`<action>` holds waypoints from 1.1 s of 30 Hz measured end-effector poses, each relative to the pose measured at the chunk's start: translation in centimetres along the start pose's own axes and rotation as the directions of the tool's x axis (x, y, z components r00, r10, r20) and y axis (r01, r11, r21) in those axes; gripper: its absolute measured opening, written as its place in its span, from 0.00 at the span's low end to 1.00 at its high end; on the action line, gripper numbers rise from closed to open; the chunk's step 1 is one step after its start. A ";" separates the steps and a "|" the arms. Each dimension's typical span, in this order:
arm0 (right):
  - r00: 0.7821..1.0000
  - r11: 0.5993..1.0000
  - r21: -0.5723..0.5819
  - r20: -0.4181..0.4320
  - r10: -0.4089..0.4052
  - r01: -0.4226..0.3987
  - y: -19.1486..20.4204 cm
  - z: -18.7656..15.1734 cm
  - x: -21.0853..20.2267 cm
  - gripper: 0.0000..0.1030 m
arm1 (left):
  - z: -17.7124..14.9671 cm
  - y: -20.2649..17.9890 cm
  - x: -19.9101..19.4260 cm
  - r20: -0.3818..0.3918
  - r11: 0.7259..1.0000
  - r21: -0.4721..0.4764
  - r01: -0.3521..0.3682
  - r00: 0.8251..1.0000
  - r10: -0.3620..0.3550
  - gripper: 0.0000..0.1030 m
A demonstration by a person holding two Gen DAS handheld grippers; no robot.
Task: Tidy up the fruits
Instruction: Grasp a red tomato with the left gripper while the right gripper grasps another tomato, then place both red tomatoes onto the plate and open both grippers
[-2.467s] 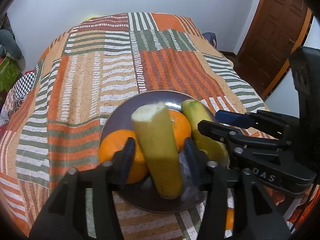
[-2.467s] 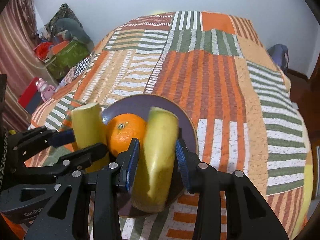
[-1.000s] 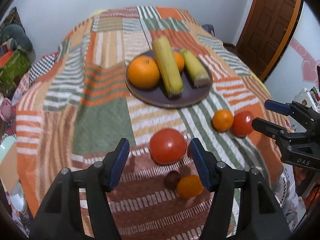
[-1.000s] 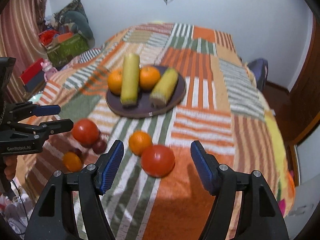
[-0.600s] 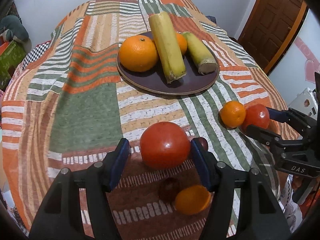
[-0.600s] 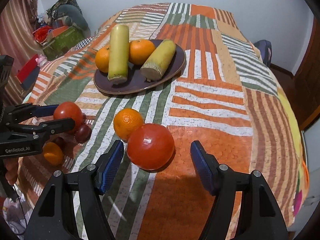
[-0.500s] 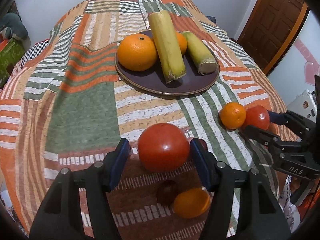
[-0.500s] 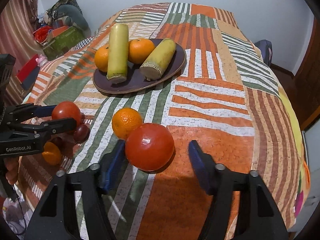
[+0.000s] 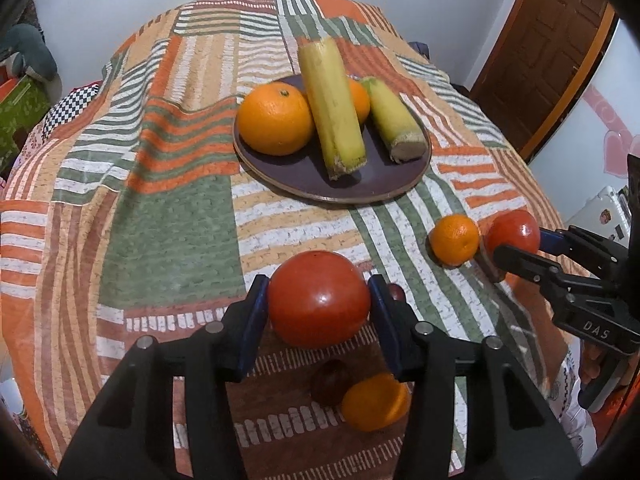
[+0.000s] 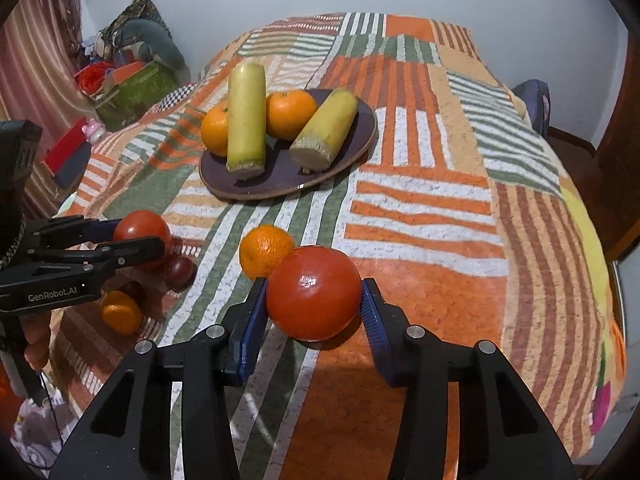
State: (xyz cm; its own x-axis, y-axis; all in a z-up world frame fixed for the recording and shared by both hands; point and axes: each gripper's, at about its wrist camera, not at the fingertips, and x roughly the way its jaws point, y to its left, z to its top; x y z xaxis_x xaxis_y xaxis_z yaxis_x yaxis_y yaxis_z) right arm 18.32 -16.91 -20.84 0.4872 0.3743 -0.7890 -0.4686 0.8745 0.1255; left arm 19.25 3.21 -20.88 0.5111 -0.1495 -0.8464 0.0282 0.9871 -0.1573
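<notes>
Fruits: we are seeing the left gripper (image 9: 318,308) closing its blue pads against a red tomato (image 9: 319,298) on the striped bedspread (image 9: 168,240), and the right gripper (image 10: 314,306) clamping a second tomato (image 10: 314,293) beside a small orange (image 10: 264,250). The dark plate (image 10: 352,148), well beyond both, is holding oranges and two cane pieces.

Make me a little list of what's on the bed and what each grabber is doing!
Plate: holds two oranges and two yellow-green stalk pieces
Left gripper: jaws close around a red tomato
Right gripper: jaws close around another red tomato
Small orange: on the blanket, touching the right tomato
Near the left gripper: a small orange fruit and a dark small fruit
Surface: striped patchwork blanket
</notes>
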 end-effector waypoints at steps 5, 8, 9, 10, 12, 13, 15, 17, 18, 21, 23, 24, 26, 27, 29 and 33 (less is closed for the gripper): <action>0.999 1.000 -0.009 0.042 -0.007 0.008 -0.1 1.3 -1.1 0.41 | 1.2 0.3 -1.2 0.038 1.000 -0.013 0.004 0.999 -0.003 0.48; 0.998 1.000 -0.016 0.064 -0.006 0.007 0.1 2.4 -1.3 0.41 | 2.2 0.6 -1.6 0.058 1.000 -0.017 0.005 0.998 -0.004 0.48; 0.997 1.000 -0.020 0.073 -0.006 0.008 0.2 2.9 -1.3 0.41 | 2.4 0.6 -1.6 0.062 1.000 -0.017 0.006 0.998 -0.005 0.48; 0.997 1.000 -0.023 0.077 -0.006 0.007 0.2 3.1 -1.3 0.41 | 2.7 0.7 -1.6 0.065 1.000 -0.018 0.005 0.998 -0.004 0.48; 0.996 1.000 -0.030 0.087 -0.003 0.005 0.4 3.9 -1.1 0.41 | 3.4 0.8 -1.4 0.068 1.000 -0.019 0.004 0.998 -0.003 0.48; 0.996 0.999 -0.034 0.090 -0.001 0.004 0.5 4.1 -1.0 0.41 | 3.6 0.8 -1.2 0.068 1.000 -0.019 0.005 0.998 -0.003 0.48; 0.995 0.999 -0.044 0.095 0.003 0.001 0.8 4.8 -0.7 0.41 | 4.2 0.9 -0.7 0.067 1.000 -0.019 0.004 0.998 -0.003 0.48; 0.995 0.999 -0.054 0.100 0.008 -0.002 0.9 5.5 -0.2 0.41 | 4.7 1.0 -0.2 0.064 1.000 -0.018 0.004 0.998 -0.003 0.48; 0.995 0.998 -0.057 0.101 0.010 -0.004 1.0 5.7 0.0 0.41 | 4.9 1.0 0.1 0.062 1.000 -0.018 0.005 0.998 -0.003 0.48; 0.995 0.998 -0.064 0.100 0.018 -0.011 1.1 6.3 0.6 0.41 | 5.6 1.2 1.0 0.058 1.000 -0.020 0.010 0.998 -0.009 0.48; 0.995 0.997 -0.071 0.098 0.020 -0.013 1.2 6.7 1.1 0.41 | 6.1 1.3 1.7 0.055 1.000 -0.020 0.011 0.998 -0.010 0.48; 0.995 0.997 -0.077 0.096 0.021 -0.013 1.3 6.9 1.5 0.41 | 6.3 1.4 2.0 0.054 1.000 -0.020 0.012 0.999 -0.011 0.48; 0.995 0.996 -0.084 0.093 0.024 -0.017 1.4 7.3 2.1 0.41 | 6.9 1.6 2.8 0.047 1.000 -0.021 0.014 0.999 -0.013 0.48; 0.996 0.996 -0.086 0.091 0.026 -0.019 1.4 7.5 2.4 0.41 | 7.1 1.7 3.1 0.044 1.000 -0.022 0.014 0.999 -0.013 0.48; 0.996 0.996 -0.089 0.088 0.029 -0.021 1.4 7.9 3.0 0.41 | 7.4 1.9 3.7 0.039 1.000 -0.025 0.016 0.999 -0.015 0.48; 0.996 0.994 -0.107 0.081 0.032 -0.024 1.7 8.9 4.1 0.41 | 8.0 2.4 4.6 0.035 0.999 -0.032 0.018 0.999 -0.017 0.48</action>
State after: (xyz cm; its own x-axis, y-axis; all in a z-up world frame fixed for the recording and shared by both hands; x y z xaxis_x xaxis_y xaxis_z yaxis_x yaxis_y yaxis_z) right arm 26.08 -11.16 -18.46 0.5297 0.4260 -0.7334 -0.5560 0.8274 0.0790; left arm 28.48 5.30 -21.07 0.5406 -0.1640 -0.8252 0.0098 0.9820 -0.1888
